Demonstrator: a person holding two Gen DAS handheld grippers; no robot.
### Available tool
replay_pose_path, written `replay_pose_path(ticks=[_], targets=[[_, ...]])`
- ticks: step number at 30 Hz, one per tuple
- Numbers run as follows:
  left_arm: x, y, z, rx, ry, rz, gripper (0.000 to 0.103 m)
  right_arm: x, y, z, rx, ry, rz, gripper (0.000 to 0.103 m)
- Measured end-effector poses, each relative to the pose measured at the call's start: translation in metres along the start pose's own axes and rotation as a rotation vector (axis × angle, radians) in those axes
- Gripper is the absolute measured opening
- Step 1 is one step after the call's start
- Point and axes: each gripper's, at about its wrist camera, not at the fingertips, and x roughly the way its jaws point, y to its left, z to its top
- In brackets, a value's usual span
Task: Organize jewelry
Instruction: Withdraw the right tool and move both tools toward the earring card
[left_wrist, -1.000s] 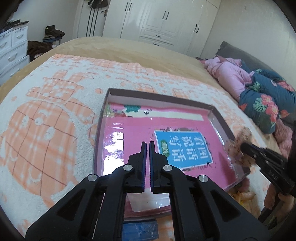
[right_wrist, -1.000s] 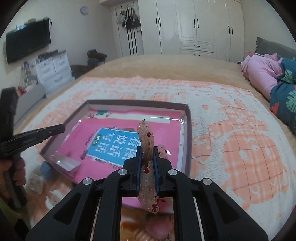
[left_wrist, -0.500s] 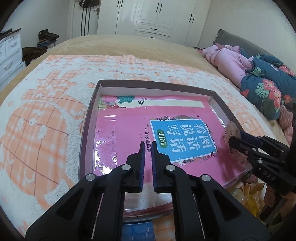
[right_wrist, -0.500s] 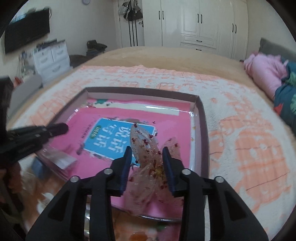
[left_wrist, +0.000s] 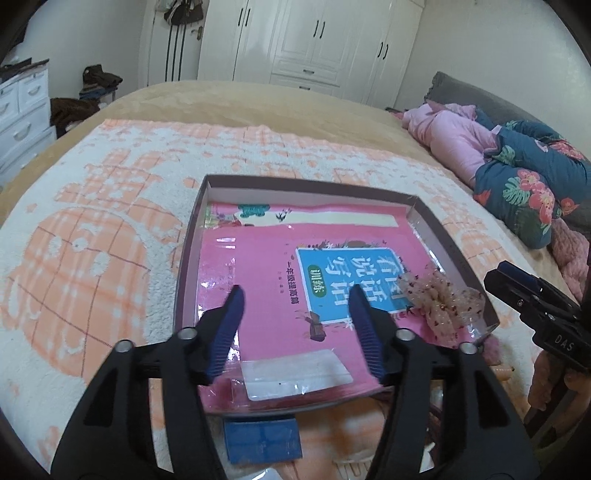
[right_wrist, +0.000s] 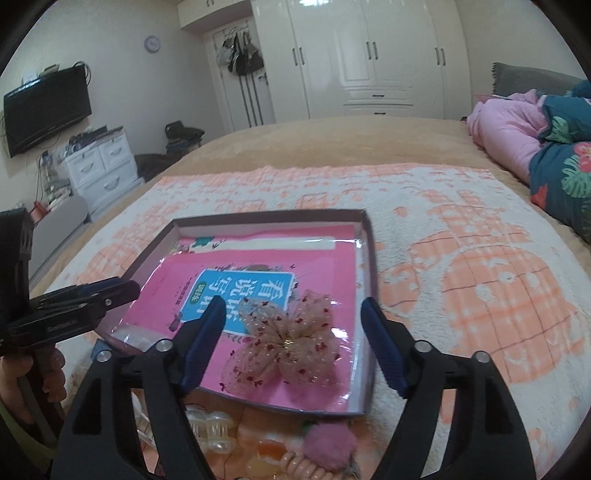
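Observation:
A sheer pink flower hair bow (right_wrist: 291, 339) with red specks lies on the pink book (right_wrist: 258, 280) inside the shallow brown box (right_wrist: 369, 258), near its front right corner. It also shows in the left wrist view (left_wrist: 439, 299). My right gripper (right_wrist: 293, 314) is open and empty, its jaws spread either side of the bow, just above it. My left gripper (left_wrist: 297, 301) is open and empty over the front of the book (left_wrist: 277, 295). A pile of hair accessories (right_wrist: 280, 446) lies on the blanket in front of the box: a pink pompom, clear clips, a coiled tie.
The box (left_wrist: 192, 236) rests on a white and orange blanket (left_wrist: 92, 240) on a bed. A blue card (left_wrist: 262, 439) lies at the box's front edge. Pink and floral bedding (left_wrist: 509, 162) is heaped at the right. A white dresser (right_wrist: 99, 166) stands at the left.
My right gripper opened and let the hair bow go; the bow now lies flat on the book. My left gripper opened wide from shut.

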Motion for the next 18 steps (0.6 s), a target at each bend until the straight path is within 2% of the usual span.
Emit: replay_pose_path(ticks=[2, 4, 5, 7, 8, 18], targets=[[-0.007, -0.002, 0.0, 0.008, -0.023, 0.007, 0.06, -0.005, -0.004, 0.0, 0.019, -0.013, -0.005, 0.08], [-0.014, -0.003, 0.001, 0.007, -0.044, 0.005, 0.073, -0.011, -0.008, 0.0, 0.036, -0.031, -0.01, 0.084], [-0.018, -0.003, 0.002, 0.005, -0.056, 0.002, 0.075, -0.015, -0.009, 0.0, 0.043, -0.039, -0.012, 0.085], [-0.024, -0.003, 0.003, 0.005, -0.075, 0.003, 0.086, -0.021, -0.011, 0.0, 0.05, -0.054, -0.017, 0.091], [-0.027, -0.003, 0.003, 0.004, -0.085, 0.004, 0.089, -0.023, -0.012, 0.0, 0.052, -0.061, -0.016, 0.092], [-0.06, -0.001, 0.004, -0.027, -0.167, -0.004, 0.092, -0.06, -0.02, -0.002, 0.073, -0.159, -0.048, 0.095]])
